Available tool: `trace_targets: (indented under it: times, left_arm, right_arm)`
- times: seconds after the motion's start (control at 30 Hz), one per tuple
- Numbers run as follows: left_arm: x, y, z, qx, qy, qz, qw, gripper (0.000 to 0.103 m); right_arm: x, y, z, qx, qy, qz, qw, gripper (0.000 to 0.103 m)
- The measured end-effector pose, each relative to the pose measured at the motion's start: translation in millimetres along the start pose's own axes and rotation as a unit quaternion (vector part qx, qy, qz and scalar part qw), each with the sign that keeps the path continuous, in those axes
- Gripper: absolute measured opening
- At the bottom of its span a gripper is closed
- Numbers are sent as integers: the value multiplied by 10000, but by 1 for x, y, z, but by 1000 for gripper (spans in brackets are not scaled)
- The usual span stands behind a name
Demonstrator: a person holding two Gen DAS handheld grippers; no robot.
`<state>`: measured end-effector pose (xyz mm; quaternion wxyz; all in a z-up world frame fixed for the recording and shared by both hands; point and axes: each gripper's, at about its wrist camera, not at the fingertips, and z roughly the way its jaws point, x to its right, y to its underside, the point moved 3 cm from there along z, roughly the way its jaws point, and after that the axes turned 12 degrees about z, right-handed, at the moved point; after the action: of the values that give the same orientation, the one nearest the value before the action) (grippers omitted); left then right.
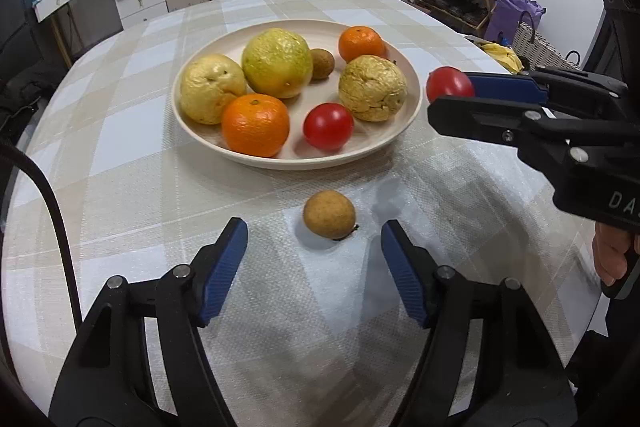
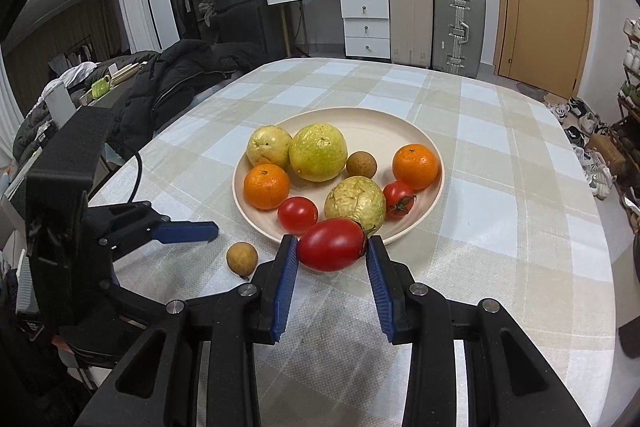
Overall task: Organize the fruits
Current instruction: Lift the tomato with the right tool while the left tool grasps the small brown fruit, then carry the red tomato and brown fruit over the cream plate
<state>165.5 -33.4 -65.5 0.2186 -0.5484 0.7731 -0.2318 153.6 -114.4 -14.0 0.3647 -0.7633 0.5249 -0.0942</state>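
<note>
Hovering low over the checked table (image 1: 120, 147), left tongs (image 1: 314, 235) spread apart, blue pads (image 1: 224, 267) flanking but not touching a small brown longan (image 1: 329, 214) that lies on the cloth just ahead of them, bare cloth on either side of it. Sitting just beyond that fruit, cream plate (image 1: 414, 107), near rim close to the longan yet apart from it. Crowded across the plate's near and middle parts: two oranges (image 2: 267, 185), three wrinkled yellow-green guavas (image 2: 318, 151), a second longan (image 2: 361, 164), and two tomatoes (image 2: 297, 215); far part of the dish bare. Pinching an oval red tomato (image 2: 332, 245) end to end, right tongs (image 2: 332, 247), held at the plate's near edge, just in front of the closest guava, tomato apparently clear of the cloth. Seen from the left wrist, right tongs reaching in from the right, tomato beside the plate's right rim. Open cloth beyond and to the right of the plate; table edge well off on all sides, a dark jacket (image 2: 180, 79) draped past the far left edge.
</note>
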Motion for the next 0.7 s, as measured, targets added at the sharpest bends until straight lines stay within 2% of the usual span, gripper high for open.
trace_targets:
  times: [0.07,0.17,0.23,0.3,0.53,0.7]
  left_arm:
    - [2,-2,1,3,-26,47,10000,60]
    - [2,-6,3,43,52,15,10000,45]
    - [3,-6,2,72,106,35,9999,24]
    - [5,-6,1,91,195,64,9997,24]
    - [4,-7,-2,189,164,66,9997,24]
    - [-4,-10,-15,419,140,-36,9990,24]
  right_arm:
    - [0,0,0,0,0,-7,10000,36]
    - [0,1,0,-2,-6,-5,10000,36]
    - [1,1,0,-3,-1,1,10000,36]
    - [1,1,0,10,-9,13,10000,36]
    - [4,0,1,30,-10,46,10000,36]
    - [8,0,1,57,-12,118,9999,36]
